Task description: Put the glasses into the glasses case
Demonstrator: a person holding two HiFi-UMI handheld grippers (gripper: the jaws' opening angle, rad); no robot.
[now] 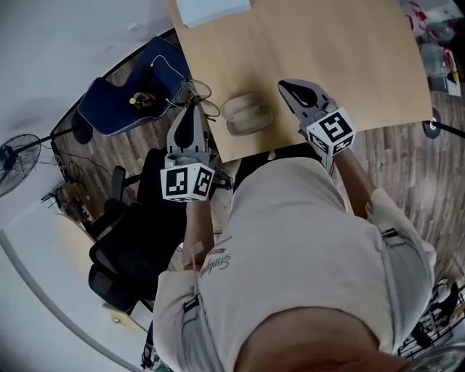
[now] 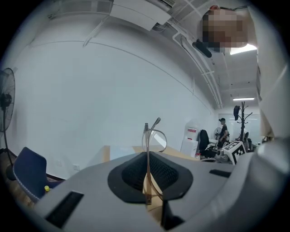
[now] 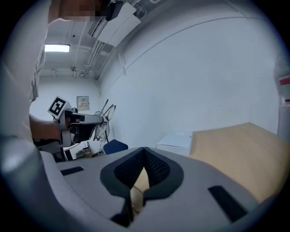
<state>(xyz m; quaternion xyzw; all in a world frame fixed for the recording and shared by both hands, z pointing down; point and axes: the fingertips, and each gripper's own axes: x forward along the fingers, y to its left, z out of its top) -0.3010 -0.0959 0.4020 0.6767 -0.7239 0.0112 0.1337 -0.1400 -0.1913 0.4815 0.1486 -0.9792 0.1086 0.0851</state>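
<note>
The beige glasses case (image 1: 247, 115) lies on the wooden table (image 1: 327, 51) near its front edge, and whether it is open I cannot tell. My left gripper (image 1: 195, 110) hangs just left of the case, at the table's corner, shut on thin-framed glasses (image 1: 205, 103). In the left gripper view the glasses (image 2: 155, 138) stand up from the shut left gripper (image 2: 147, 156), one temple pinched between the jaws. My right gripper (image 1: 292, 89) hovers over the table just right of the case, shut with nothing in it. The right gripper view shows the right gripper (image 3: 144, 152) and, far left, the glasses (image 3: 108, 113).
A blue chair (image 1: 123, 102) stands left of the table and a black office chair (image 1: 123, 247) sits below it. A fan (image 1: 14, 163) is at the far left. A white box (image 1: 211, 9) rests at the table's far edge. A person (image 2: 222, 129) stands in the background.
</note>
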